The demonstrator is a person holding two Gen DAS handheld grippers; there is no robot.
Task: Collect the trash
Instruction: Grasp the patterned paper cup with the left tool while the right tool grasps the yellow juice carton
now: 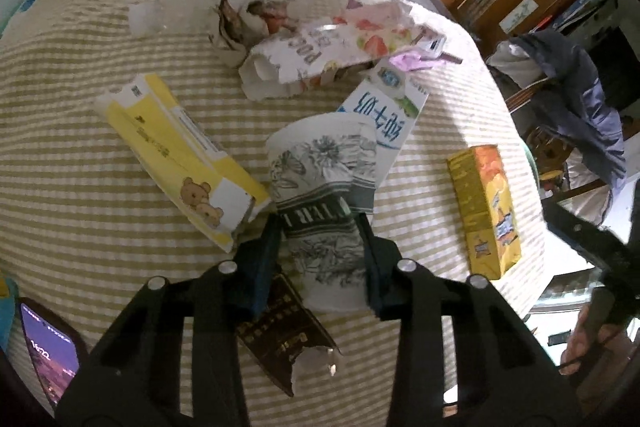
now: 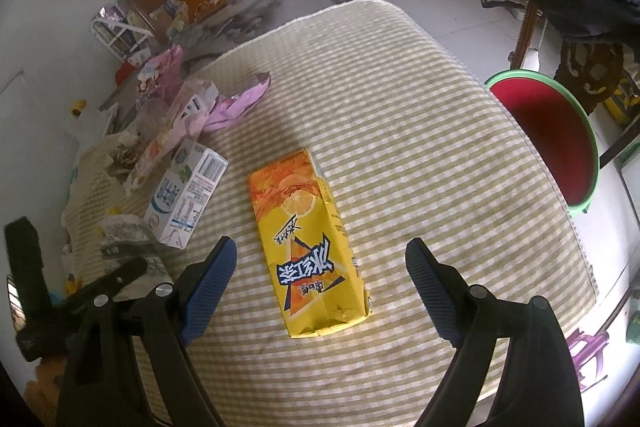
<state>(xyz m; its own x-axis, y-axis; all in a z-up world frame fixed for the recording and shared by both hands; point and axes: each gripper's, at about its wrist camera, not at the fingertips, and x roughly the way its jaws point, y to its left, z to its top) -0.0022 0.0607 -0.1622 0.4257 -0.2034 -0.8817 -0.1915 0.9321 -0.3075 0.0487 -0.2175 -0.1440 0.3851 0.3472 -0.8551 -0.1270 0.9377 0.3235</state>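
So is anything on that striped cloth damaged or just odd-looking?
Yes. The paper cup gripped by the left gripper is crumpled, its rim bent. The strawberry-print packet is torn open, as is the dark wrapper. The orange drink carton under the open right gripper lies flat and dented. A phone sits among the litter.

Right side of the striped cloth (image 2: 420,115) is wide open, only the orange tea carton (image 2: 310,247) lying flat there. Left side is jammed: milk carton (image 2: 188,189), pink wrappers (image 2: 232,105), torn strawberry box (image 1: 336,55), yellow bear box (image 1: 180,155) all crowded together.
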